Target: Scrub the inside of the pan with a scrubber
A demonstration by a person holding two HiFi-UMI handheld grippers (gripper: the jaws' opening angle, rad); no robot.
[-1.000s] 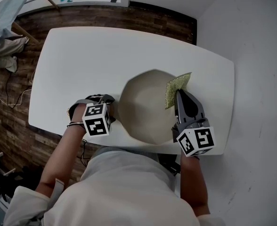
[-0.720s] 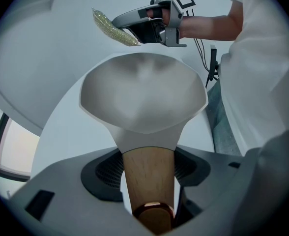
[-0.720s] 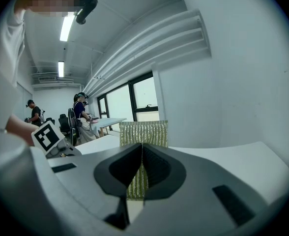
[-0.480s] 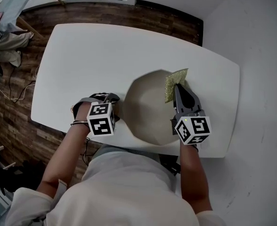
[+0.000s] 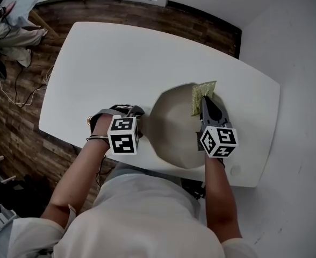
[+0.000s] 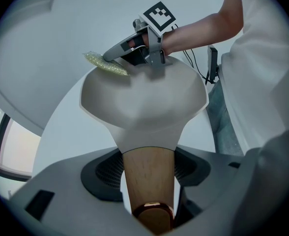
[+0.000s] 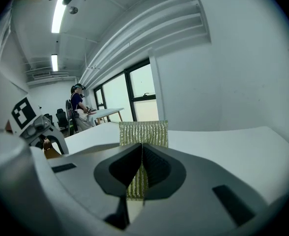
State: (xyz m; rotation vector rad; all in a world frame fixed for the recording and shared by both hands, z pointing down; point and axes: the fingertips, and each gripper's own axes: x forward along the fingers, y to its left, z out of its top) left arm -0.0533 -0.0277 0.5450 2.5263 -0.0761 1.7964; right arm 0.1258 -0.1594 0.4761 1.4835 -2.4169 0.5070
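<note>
Pan [image 5: 174, 130] sits near the front edge of the white table [image 5: 115, 58], long axis left-right, wooden handle [image 6: 149, 178] pointing to the person's left, wood floor [image 5: 15, 125] around, left gripper [image 5: 138, 120] clamped on the handle, right gripper [image 5: 205, 103] pinching the green scrubber [image 5: 202, 93] at the pan's far right rim.

left tool [image 5: 139, 120]: jaws clamped on pan handle [image 6: 148, 181] | right tool [image 5: 204, 102]: jaws pinching scrubber [image 5: 202, 94], pointing forward

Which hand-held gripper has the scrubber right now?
The right hand-held gripper: its jaws are shut on the yellow-green scrubber at the far rim of the pan. The left hand-held gripper clamps the wooden handle instead.
</note>
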